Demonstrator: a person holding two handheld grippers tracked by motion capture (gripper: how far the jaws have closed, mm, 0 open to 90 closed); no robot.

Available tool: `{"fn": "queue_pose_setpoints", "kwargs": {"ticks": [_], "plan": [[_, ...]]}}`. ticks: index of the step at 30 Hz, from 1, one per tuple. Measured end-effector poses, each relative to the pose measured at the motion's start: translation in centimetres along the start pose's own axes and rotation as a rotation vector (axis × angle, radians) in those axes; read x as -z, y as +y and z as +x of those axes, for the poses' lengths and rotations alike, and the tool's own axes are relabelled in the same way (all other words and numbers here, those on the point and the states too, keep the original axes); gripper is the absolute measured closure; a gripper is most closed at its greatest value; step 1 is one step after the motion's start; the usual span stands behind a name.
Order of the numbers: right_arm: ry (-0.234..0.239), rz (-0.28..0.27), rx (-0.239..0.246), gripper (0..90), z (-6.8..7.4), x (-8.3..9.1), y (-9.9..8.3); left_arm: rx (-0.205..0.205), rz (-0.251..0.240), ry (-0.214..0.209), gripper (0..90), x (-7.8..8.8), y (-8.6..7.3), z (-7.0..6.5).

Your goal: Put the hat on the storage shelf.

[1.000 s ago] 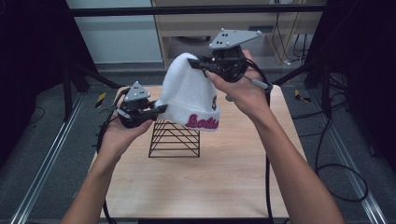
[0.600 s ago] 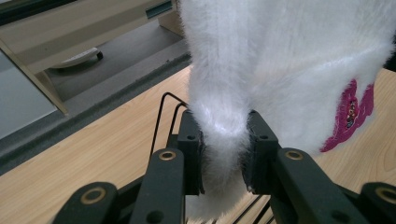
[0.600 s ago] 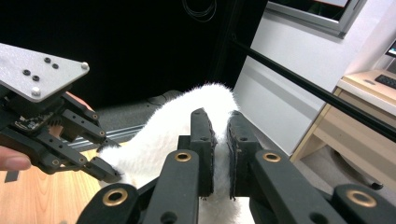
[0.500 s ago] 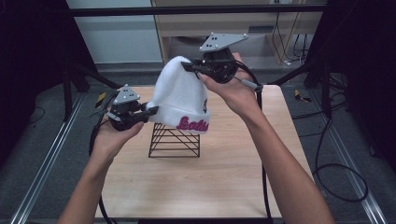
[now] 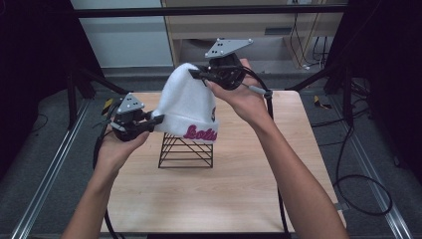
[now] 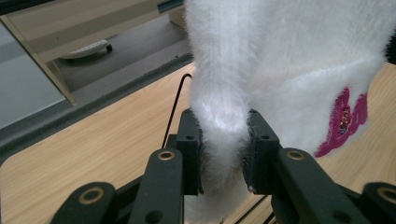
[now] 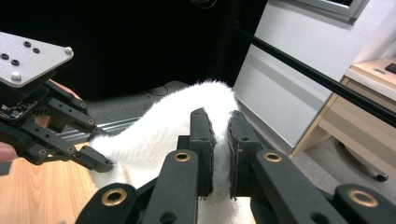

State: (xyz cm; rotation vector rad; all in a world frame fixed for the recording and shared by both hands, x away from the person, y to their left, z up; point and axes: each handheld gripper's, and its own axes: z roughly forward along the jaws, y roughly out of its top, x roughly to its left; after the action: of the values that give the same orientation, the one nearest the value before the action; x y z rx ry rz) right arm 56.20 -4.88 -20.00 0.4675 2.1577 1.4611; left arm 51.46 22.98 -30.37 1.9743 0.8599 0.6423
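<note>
The hat (image 5: 186, 107), white and fuzzy with pink lettering on its cuff, hangs in the air between your two tools, just above the wire rack (image 5: 185, 150) standing mid-desk (image 5: 239, 194). Your left gripper (image 6: 223, 144) has its jaws clamped on a fold of the cuff; your right gripper (image 7: 219, 140) has its jaws pinched on the crown. To seat the hat well, I'd judge you should keep the cuff spread, centre the opening over the rack's top, and lower both hands evenly so the fabric doesn't snag on a wire. No containers are in sight.
</note>
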Motion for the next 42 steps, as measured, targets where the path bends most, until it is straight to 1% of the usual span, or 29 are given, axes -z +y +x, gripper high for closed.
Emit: {"fn": "queue_pose_setpoints", "kwargs": {"ticks": [5, 13, 14, 20, 26, 27, 28, 30, 33, 35, 37, 38, 42], "plan": [[-0.005, 0.024, 0.008, 83.0, 0.0, -0.8, -0.4, 0.014, -0.002, 0.009, 70.5, -0.7, -0.8, 0.1], [0.007, 0.032, 0.004, 83.0, 0.3, -1.4, -1.2, 0.020, 0.006, 0.024, 70.1, -1.1, -1.7, 0.2], [0.007, 0.033, 0.005, 83.0, 0.4, -1.4, -1.3, 0.028, 0.008, 0.029, 70.1, -1.1, -2.0, 0.4], [0.017, 0.040, 0.012, 82.9, 0.8, -1.8, -1.5, 0.041, 0.006, 0.034, 70.1, -1.2, -2.7, 0.6], [0.027, 0.054, 0.024, 82.8, 1.4, -2.1, -1.7, 0.034, 0.014, 0.038, 69.3, -1.4, -3.7, 0.5], [0.031, 0.056, 0.029, 82.8, 1.6, -2.1, -1.7, 0.034, 0.014, 0.038, 68.9, -1.4, -3.7, 0.5], [0.033, 0.061, 0.033, 82.8, 1.8, -2.1, -1.7, 0.033, 0.012, 0.033, 68.6, -1.4, -4.2, 0.5], [0.035, 0.073, 0.043, 82.7, 2.2, -2.1, -1.8, 0.034, 0.014, 0.026, 68.5, -1.4, -4.6, 0.5], [0.041, 0.080, 0.047, 82.8, 2.6, -2.1, -1.9, 0.046, 0.010, 0.023, 68.5, -1.4, -5.2, 0.4], [0.044, 0.096, 0.058, 82.9, 3.1, -2.1, -2.2, 0.049, 0.012, 0.017, 68.6, -1.5, -5.8, 0.4], [0.045, 0.102, 0.062, 82.9, 3.3, -2.2, -2.3, 0.051, 0.014, 0.013, 68.6, -1.5, -6.1, 0.3], [0.048, 0.116, 0.066, 83.0, 3.6, -2.2, -2.5, 0.051, 0.022, 0.008, 68.9, -1.6, -6.5, 0.3], [0.058, 0.127, 0.071, 83.2, 4.0, -2.3, -2.7, 0.056, 0.023, 0.002, 69.4, -1.8, -7.0, 0.2]]}}
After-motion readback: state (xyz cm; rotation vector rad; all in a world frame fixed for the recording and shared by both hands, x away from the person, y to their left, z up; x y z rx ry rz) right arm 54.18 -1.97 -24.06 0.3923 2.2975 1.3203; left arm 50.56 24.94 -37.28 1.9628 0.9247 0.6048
